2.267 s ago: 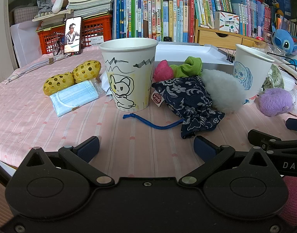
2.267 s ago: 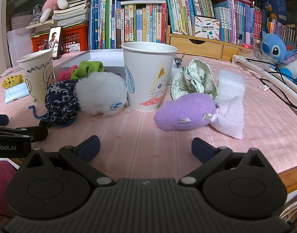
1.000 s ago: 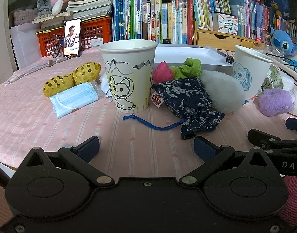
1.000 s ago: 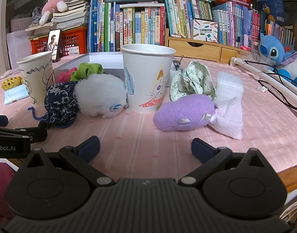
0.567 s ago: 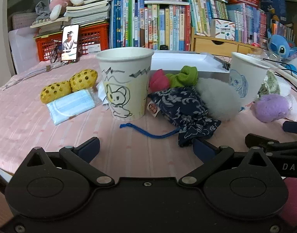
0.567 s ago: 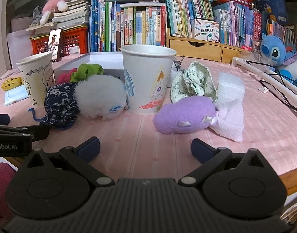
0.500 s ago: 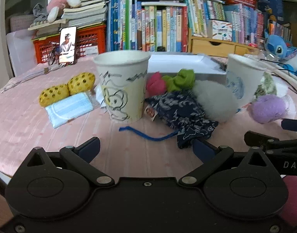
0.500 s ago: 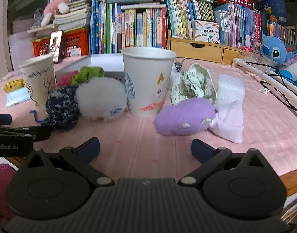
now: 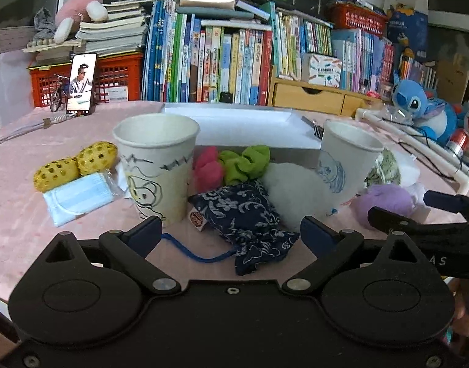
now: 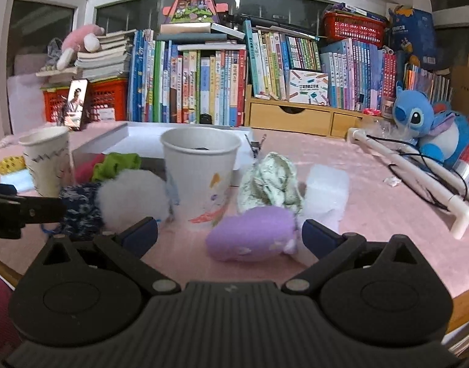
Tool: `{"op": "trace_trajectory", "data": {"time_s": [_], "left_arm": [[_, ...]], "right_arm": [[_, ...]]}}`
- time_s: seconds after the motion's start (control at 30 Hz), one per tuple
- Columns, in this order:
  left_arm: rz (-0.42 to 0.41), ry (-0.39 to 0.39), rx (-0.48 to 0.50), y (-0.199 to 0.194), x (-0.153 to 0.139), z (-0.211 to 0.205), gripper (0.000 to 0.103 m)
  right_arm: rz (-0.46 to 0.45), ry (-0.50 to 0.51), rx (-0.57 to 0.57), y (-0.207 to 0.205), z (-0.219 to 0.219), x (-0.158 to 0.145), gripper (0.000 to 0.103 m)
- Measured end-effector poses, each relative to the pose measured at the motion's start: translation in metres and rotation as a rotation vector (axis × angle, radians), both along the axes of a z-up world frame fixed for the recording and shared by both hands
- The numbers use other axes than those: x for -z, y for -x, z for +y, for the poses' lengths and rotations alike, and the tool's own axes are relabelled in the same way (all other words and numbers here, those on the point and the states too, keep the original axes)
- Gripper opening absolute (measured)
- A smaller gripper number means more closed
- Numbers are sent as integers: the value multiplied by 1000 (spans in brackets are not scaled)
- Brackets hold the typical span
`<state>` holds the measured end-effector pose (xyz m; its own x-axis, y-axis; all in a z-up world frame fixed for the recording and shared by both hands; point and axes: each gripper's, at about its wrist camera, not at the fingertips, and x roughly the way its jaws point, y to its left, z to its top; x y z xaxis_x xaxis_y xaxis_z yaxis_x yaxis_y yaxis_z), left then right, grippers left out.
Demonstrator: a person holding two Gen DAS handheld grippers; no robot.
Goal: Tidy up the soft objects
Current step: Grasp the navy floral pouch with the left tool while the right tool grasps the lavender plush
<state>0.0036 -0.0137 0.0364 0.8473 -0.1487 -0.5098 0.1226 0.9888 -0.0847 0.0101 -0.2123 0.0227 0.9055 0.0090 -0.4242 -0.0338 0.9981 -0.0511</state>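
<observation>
Left claw (image 9: 231,230): your jaws stood wide apart and had just been closing a little; nothing was held. The navy floral pouch (image 9: 245,214) showed between the 2 fingers, but the pads were not on it.
Right claw (image 10: 229,233): your jaws stood wide, holding nothing. The purple plush (image 10: 251,237) lay between the fingers in view, untouched as far as could be told.
Key relation, left: the pouch lay straight ahead of and below your left claw, on the worktop (image 9: 16,214). Its long axis ran from far-left to near-right, its blue cord (image 9: 200,256) trailing left towards you.
Key relation, right: the purple plush lay crosswise to your right claw, long axis left to right. Your right hand was the nearer one to it; your left was nearer the pouch.
Container 1: the cup with the black line drawing (image 9: 157,168) stood upright just left of the pouch. Its inside could not be seen.
Container 2: the cup with the coloured drawing (image 10: 200,181) stood upright behind the plush, something dark showing just inside the rim; what it was could not be told.
Other soft items: a white fluffy ball (image 9: 295,193) lay between the 2 cups, beside the pouch; a green scrunchie (image 9: 245,164) and a pink one (image 9: 206,168) lay behind.
Judgement: sorting appeared barely begun; most soft items lay loose on the worktop.
</observation>
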Motion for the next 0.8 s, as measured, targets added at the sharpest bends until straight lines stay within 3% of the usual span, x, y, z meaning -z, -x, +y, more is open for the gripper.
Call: {"op": "trace_trajectory", "data": {"time_s": [0.17,0.47,0.6,0.63,0.73,0.8], "left_arm": [[2,-24,-40,-9,14,-11,91],[-70,-56,-76,-13,28,-27,88],[-74,-29,-76,-15,31,-29,87],[-76,-15,-76,-15,31,-28,85],[-75,3,-62,-14,32,-26,68],[-78,-9,-44,-12,34,-26,66]], "right_arm": [[6,28,-2,-7,-1,6,98],[-35,154,-13,-13,7,17,94],[-46,193,-31,-16,12,21,94],[-43,197,-36,-18,12,22,94],[-36,212,-46,-22,13,25,94],[-34,221,-52,-24,14,28,94]]}}
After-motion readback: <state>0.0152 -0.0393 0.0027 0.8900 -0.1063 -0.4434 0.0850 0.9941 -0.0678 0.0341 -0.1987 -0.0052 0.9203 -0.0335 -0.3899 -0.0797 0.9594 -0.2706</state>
